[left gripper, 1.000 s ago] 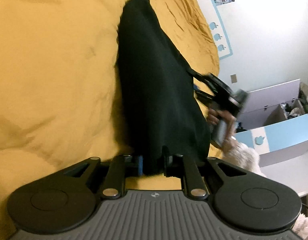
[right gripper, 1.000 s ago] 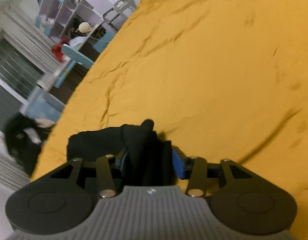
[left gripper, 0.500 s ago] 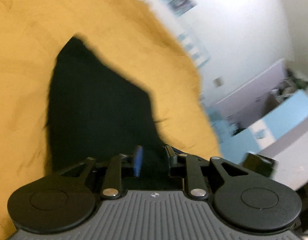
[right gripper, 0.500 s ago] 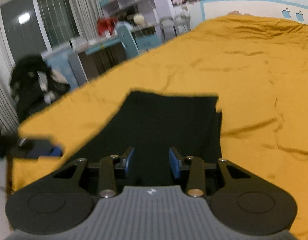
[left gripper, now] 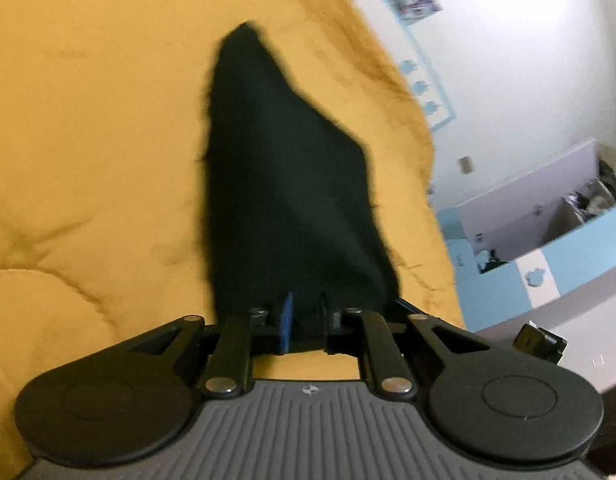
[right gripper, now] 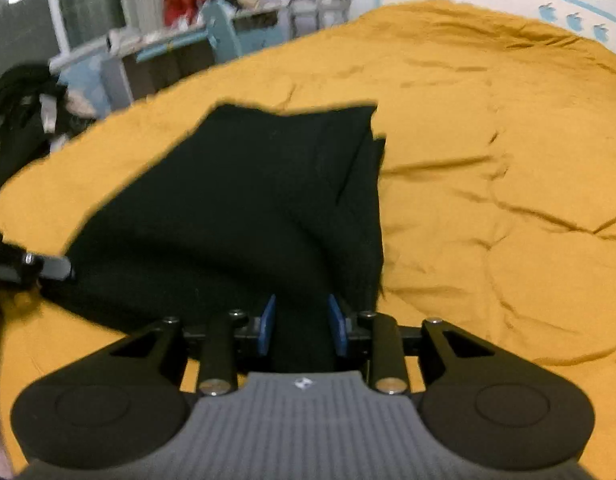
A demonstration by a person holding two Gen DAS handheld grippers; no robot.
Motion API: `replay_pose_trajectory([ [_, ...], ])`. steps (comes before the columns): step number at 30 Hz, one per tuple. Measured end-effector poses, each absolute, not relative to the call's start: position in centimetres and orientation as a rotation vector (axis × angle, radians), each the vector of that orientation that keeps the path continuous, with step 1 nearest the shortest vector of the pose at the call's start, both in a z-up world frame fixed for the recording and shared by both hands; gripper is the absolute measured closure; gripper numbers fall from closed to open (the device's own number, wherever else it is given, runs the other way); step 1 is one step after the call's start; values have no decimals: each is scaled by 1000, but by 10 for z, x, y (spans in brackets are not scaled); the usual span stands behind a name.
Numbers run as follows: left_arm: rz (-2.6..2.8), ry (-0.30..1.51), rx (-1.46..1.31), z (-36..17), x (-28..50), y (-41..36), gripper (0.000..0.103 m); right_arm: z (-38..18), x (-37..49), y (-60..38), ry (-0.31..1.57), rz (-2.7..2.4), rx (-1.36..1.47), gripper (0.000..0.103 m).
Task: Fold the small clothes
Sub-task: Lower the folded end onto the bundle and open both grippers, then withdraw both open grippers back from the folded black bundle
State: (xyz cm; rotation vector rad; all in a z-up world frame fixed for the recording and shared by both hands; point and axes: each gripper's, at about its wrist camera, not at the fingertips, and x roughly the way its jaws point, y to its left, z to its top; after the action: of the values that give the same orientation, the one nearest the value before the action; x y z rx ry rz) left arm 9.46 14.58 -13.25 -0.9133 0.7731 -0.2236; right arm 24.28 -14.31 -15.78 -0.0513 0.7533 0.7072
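Black cloth, a small garment, lies spread over a mustard-yellow quilt and runs from one gripper to the other. In the left wrist view the left gripper has its jaws closing, with the near edge of the garment between them; the blue pad and the black one press on the cloth. The garment narrows to a point far up the quilt. In the right wrist view the right gripper holds another edge of the same garment between its blue pads, which clamp a thick bunch of cloth. At the left rim of that view the left gripper shows at the garment's far corner. Behind the bed stand blurred shelves.
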Motion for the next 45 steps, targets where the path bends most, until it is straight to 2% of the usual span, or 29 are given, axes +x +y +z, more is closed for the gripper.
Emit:
replay_pose_trajectory([
  [3, -256, 721, -829, -118, 99, 127, 78, -143, 223, -122, 687, 748, -69, 65],
  [5, -254, 723, -763, -114, 113, 111, 77, -143, 214, -110, 668, 761, -113, 60],
  [10, -196, 849, -647, -137, 124, 99, 78, -175, 212, -97, 781, 747, -182, 60],
  [15, -226, 821, -656, -130, 116, 106, 78, -166, 219, -110, 783, 766, -83, 61],
  [20, -207, 695, -668, -105, 140, 115, 76, -129, 280, -100, 669, 736, 17, 60],
  [23, -184, 690, -670, -108, 154, 121, 75, -123, 335, -81, 648, 776, 83, 57],
  [27, -153, 745, -673, -127, 164, 123, 75, -152, 393, -48, 711, 779, 40, 53],
  [31, -153, 740, -699, -138, 159, 126, 75, -196, 424, -30, 840, 713, -38, 62],
  [34, -144, 758, -715, -138, 161, 128, 75, -202, 423, -34, 837, 713, -40, 62],
  [36, -131, 768, -710, -128, 161, 128, 69, -187, 409, -36, 814, 697, -67, 58],
  [38, -112, 770, -670, -114, 160, 123, 62, -166, 387, -41, 765, 651, -89, 46],
  [40, -66, 772, -597, -96, 153, 112, 53, -145, 361, -51, 729, 617, -77, 38],
  [43, 28, 727, -512, -69, 139, 98, 47, -116, 307, -73, 727, 601, -10, 23],
  [45, 62, 724, -466, -52, 127, 86, 44, -102, 274, -88, 745, 562, 24, 22],
])
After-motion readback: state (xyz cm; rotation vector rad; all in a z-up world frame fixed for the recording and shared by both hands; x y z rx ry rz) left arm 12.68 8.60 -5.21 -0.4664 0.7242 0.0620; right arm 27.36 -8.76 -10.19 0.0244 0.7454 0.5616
